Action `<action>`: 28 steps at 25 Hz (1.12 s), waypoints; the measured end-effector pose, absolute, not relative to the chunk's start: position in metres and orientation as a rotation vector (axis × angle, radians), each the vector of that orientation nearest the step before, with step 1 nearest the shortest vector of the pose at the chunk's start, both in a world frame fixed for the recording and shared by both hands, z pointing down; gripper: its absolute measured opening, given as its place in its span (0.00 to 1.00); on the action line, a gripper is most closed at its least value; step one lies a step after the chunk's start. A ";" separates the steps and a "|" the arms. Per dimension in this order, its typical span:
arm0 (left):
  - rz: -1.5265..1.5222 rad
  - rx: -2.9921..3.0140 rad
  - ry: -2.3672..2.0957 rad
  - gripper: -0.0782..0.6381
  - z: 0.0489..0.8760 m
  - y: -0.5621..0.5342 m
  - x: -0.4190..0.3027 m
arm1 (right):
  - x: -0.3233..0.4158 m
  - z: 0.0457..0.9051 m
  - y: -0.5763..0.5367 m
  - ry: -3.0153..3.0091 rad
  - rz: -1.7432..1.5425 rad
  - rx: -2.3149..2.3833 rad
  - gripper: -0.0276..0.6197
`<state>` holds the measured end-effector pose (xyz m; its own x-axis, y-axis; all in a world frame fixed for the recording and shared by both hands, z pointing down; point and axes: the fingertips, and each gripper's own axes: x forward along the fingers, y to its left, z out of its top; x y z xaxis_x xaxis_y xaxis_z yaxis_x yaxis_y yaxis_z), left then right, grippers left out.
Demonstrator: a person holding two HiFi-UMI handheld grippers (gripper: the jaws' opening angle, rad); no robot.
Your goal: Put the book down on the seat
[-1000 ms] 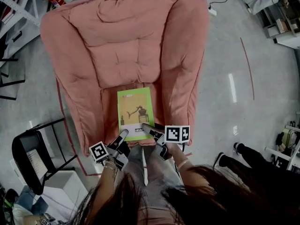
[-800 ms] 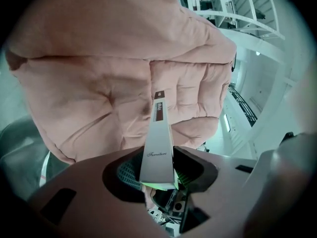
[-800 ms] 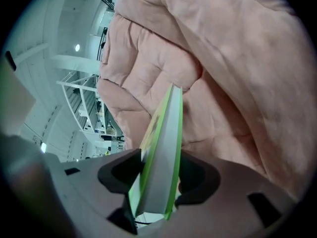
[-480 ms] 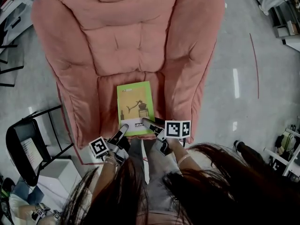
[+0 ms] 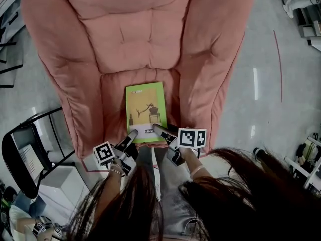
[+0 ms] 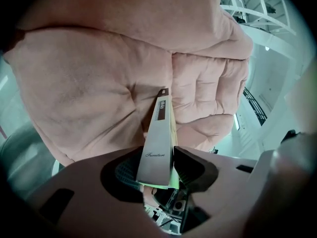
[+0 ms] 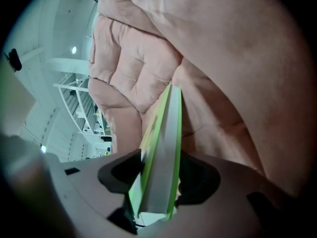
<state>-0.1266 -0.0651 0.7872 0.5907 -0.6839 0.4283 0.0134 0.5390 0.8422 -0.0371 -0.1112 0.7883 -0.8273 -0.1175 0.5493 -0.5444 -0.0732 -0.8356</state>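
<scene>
A thin book with a lime-green cover (image 5: 145, 108) lies flat over the front of the pink armchair's seat cushion (image 5: 113, 102). Both grippers hold it by its near edge. My left gripper (image 5: 132, 133) has the near left corner between its jaws; they are opening, though the pads still touch the book. In the left gripper view the book's grey spine (image 6: 159, 138) runs between the jaws of the left gripper (image 6: 157, 168). My right gripper (image 5: 156, 129) is shut on the near right corner. The right gripper view shows the book (image 7: 162, 143) edge-on, clamped in the right gripper (image 7: 159, 182).
The armchair's padded arms (image 5: 210, 84) and back (image 5: 135, 29) surround the seat. A black folding chair (image 5: 22, 157) and a white box (image 5: 60, 177) stand on the floor at the left. Shelving (image 5: 306, 14) is at the far right. The person's legs are just below the grippers.
The head view has come closer over the armchair, which now fills more of the frame. The book and both grippers have moved slightly forward over the seat, still held the same way.
</scene>
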 end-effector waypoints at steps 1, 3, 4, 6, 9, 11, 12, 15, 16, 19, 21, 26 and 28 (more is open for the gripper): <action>-0.470 0.919 -0.847 0.35 0.790 -0.065 -0.126 | -0.037 0.792 -0.110 -1.896 1.977 0.714 0.40; -0.443 0.919 -0.850 0.36 0.795 -0.064 -0.126 | -0.036 0.797 -0.108 -1.888 1.983 0.707 0.40; -0.427 0.917 -0.854 0.36 0.797 -0.063 -0.126 | -0.036 0.799 -0.108 -1.883 1.983 0.704 0.40; -0.395 0.907 -0.861 0.37 0.804 -0.061 -0.127 | -0.037 0.804 -0.106 -1.871 1.978 0.703 0.40; -0.354 0.899 -0.866 0.40 0.812 -0.057 -0.129 | -0.038 0.812 -0.104 -1.846 1.956 0.710 0.41; -0.313 0.903 -0.877 0.41 0.818 -0.054 -0.131 | -0.038 0.816 -0.102 -1.831 1.928 0.717 0.43; -0.289 0.905 -0.886 0.42 0.820 -0.052 -0.132 | -0.037 0.817 -0.101 -1.824 1.915 0.723 0.43; -0.221 0.900 -0.913 0.44 0.825 -0.048 -0.134 | -0.036 0.822 -0.098 -1.804 1.881 0.745 0.43; -0.200 0.898 -0.923 0.45 0.827 -0.046 -0.135 | -0.035 0.823 -0.098 -1.797 1.872 0.756 0.44; -0.141 0.893 -0.946 0.47 0.832 -0.043 -0.138 | -0.033 0.827 -0.097 -1.777 1.848 0.795 0.45; -0.109 0.895 -0.948 0.48 0.834 -0.041 -0.138 | -0.031 0.831 -0.095 -1.760 1.835 0.827 0.46; -0.026 0.915 -0.941 0.48 0.835 -0.039 -0.140 | -0.028 0.835 -0.092 -1.720 1.834 0.888 0.48; 0.026 0.938 -0.930 0.48 0.834 -0.037 -0.140 | -0.026 0.837 -0.092 -1.694 1.818 0.925 0.48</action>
<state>-0.1402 -0.0373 0.8337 0.6268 -0.3575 0.6923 -0.3951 0.6200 0.6779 -0.0260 -0.0917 0.8366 -0.6532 -0.0970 0.7510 -0.7422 -0.1144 -0.6603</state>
